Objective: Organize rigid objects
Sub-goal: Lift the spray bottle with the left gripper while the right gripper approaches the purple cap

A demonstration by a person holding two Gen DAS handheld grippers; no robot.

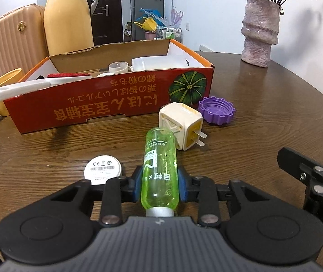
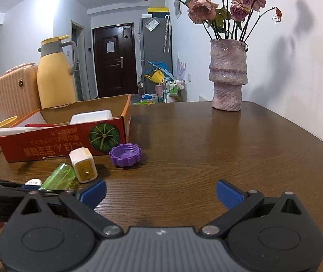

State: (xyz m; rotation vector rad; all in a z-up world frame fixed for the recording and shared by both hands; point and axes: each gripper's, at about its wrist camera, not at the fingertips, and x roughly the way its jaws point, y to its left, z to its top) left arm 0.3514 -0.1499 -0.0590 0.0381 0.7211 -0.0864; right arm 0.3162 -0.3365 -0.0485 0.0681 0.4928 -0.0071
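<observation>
Green bottle [image 1: 159, 170] clamped lengthwise in my left tongs [image 1: 160, 187], low over the bench [image 1: 252, 117], presumably bound for the red box [image 1: 116, 97] ahead; right tongs [image 2: 161, 191] apart, empty, waiting alongside.

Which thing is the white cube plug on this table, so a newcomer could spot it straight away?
Start at the red cardboard box with the green pumpkin printed on its front wall. On the table in front of that pumpkin corner lies the white cube plug, between the purple ribbed cap and the far end of the green bottle. It alone is boxy, with two metal prongs on a yellow face.
</observation>
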